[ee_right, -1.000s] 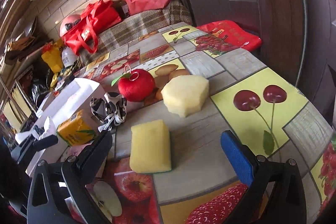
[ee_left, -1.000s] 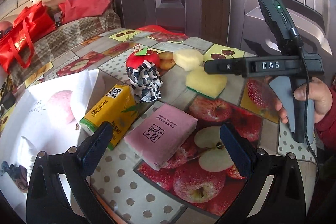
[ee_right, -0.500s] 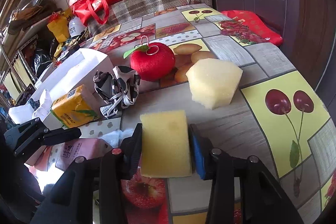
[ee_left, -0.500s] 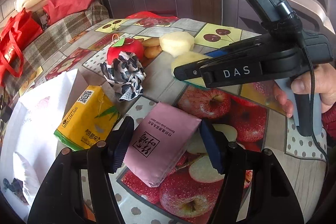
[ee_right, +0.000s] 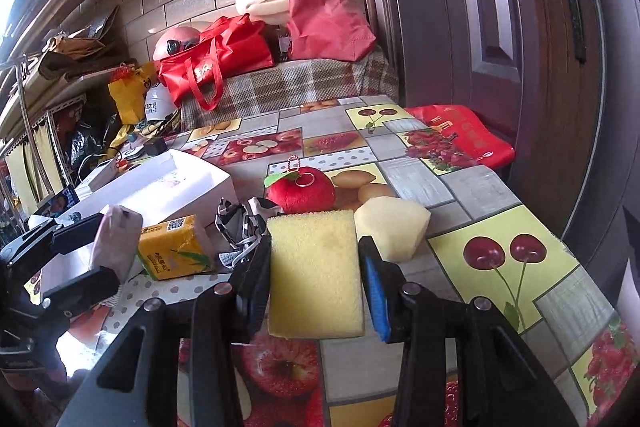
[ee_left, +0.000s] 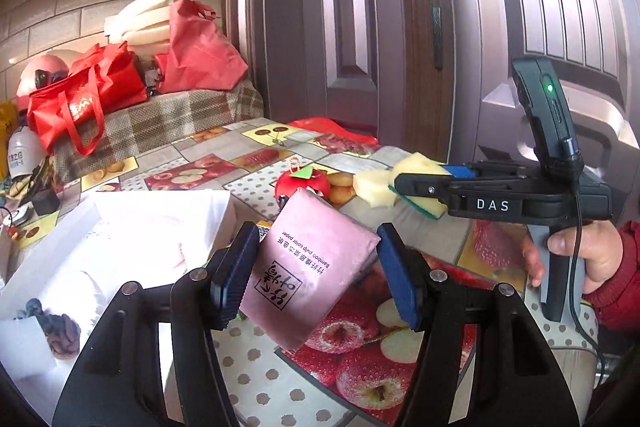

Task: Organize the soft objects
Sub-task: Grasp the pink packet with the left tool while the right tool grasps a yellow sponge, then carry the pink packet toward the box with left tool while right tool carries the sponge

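- Your left gripper is clamped on the pink tissue pack, which hangs tilted at the centre of the left wrist frame, its long axis running from lower left to upper right, clear of the tablecloth.
- The white box, my guess for where it goes, lies at left of that frame, just beside the left finger, so the left hand is the nearer one.
- Your right gripper is squeezing the yellow sponge across its short sides, long axis pointing away along the fingers; the box sits left and further off (a longer reach).
- Resting on the fruit-print tablecloth: the yellow tissue pack, a black-and-white cloth, the plush apple and a pale foam block.
- Beyond: a plaid-covered bench with red bags, a brick wall, and a dark door at right.
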`<state>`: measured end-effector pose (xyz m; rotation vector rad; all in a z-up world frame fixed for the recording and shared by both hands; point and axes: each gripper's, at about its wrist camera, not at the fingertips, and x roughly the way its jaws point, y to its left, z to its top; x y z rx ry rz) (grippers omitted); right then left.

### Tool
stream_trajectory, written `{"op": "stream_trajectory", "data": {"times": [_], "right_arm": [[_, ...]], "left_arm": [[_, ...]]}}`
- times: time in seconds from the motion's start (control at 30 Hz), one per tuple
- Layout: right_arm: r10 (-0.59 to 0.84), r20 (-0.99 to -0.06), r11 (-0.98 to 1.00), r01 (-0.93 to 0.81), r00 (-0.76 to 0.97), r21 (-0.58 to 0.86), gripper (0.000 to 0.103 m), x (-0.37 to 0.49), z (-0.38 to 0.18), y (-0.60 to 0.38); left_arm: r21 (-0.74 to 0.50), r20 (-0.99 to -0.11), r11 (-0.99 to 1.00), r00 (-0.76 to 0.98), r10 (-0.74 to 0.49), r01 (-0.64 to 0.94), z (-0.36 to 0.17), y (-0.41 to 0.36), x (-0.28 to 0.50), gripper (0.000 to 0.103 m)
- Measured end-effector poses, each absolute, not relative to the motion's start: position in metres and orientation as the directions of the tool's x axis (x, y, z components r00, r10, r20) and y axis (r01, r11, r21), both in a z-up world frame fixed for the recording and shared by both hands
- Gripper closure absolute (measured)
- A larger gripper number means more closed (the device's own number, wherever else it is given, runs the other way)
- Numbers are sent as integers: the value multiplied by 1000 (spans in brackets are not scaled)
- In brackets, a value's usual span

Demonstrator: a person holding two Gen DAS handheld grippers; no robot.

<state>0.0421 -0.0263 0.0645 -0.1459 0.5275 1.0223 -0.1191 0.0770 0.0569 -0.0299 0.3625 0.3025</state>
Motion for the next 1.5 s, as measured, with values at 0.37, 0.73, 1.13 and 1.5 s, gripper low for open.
{"op": "stream_trajectory", "data": {"times": [0.37, 0.73, 1.13, 1.5], "right_arm": [[782, -410, 555, -824, 470, 115, 61, 32, 72, -35], [792, -375, 543, -837, 482, 71, 61, 15, 75, -29], [800, -364, 526, -850, 478, 40, 61, 1, 75, -21], [813, -358, 497, -868, 459, 14, 61, -12, 75, -13]], "left_arm": [[19, -273, 917, 880, 388, -398, 61, 79, -139, 42], [4, -253, 897, 868, 428, -442, 62, 84, -148, 42], [-16, -244, 877, 853, 462, -479, 62, 88, -158, 42], [-12, -239, 863, 840, 488, -505, 61, 93, -168, 42]]}}
